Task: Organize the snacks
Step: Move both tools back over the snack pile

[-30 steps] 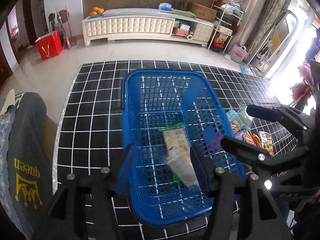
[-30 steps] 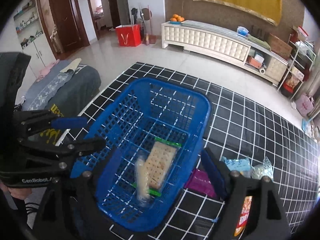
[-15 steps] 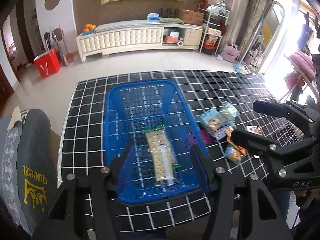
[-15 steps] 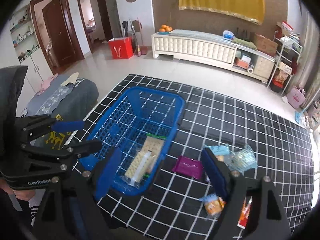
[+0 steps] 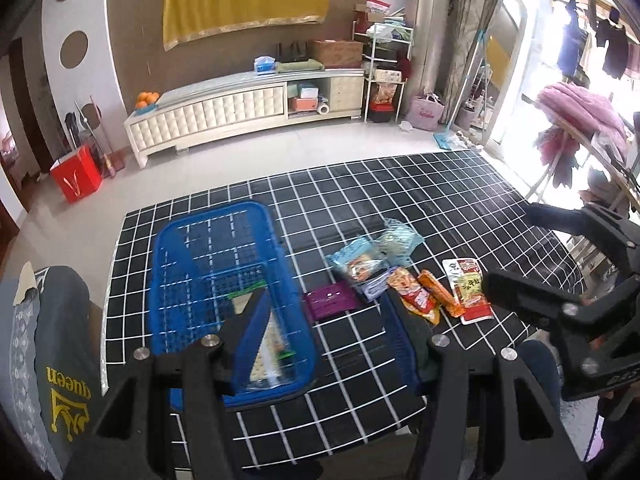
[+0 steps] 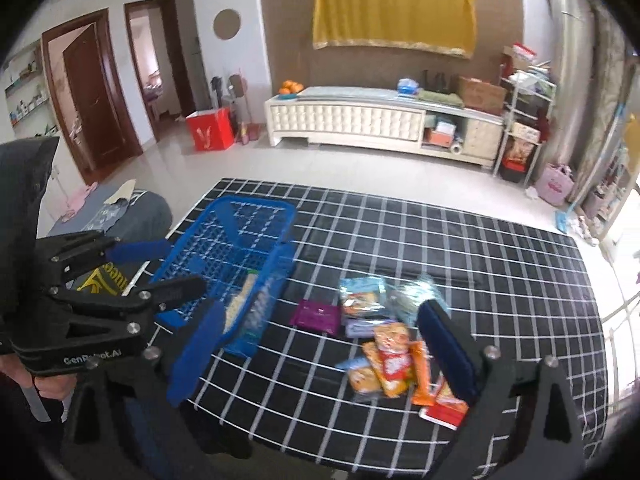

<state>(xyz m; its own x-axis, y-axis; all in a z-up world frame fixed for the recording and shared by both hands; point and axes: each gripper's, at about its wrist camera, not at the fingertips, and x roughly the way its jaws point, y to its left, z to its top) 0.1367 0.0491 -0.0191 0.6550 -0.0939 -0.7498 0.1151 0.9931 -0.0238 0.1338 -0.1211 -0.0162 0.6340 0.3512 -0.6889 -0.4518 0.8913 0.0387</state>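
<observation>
A blue plastic basket (image 5: 160,280) (image 6: 248,200) stands on the left of a black grid-patterned table (image 5: 400,184). A clear cracker pack (image 5: 272,352) (image 6: 240,304) lies inside it. A purple packet (image 5: 330,300) (image 6: 316,316) lies flat to the right of the basket. Beyond it is a loose pile: a light blue bag (image 5: 356,260), a clear bag (image 5: 400,236), and red and orange packets (image 5: 440,294) (image 6: 392,360). My left gripper (image 5: 324,340) (image 6: 160,268) hangs open and empty above the table's near edge. My right gripper (image 6: 322,354) (image 5: 520,252) is also open and empty beside it.
A grey cloth printed "queen" (image 5: 60,360) lies left of the table. Across the tiled floor stand a white low cabinet (image 5: 240,104), a red bag (image 5: 76,176) and a shelf rack (image 5: 384,64). A clothes rack (image 5: 580,120) is at the right.
Both grippers have drawn back and up from over the basket. The cracker pack stays in the basket, and the snack pile on the right has come into view.
</observation>
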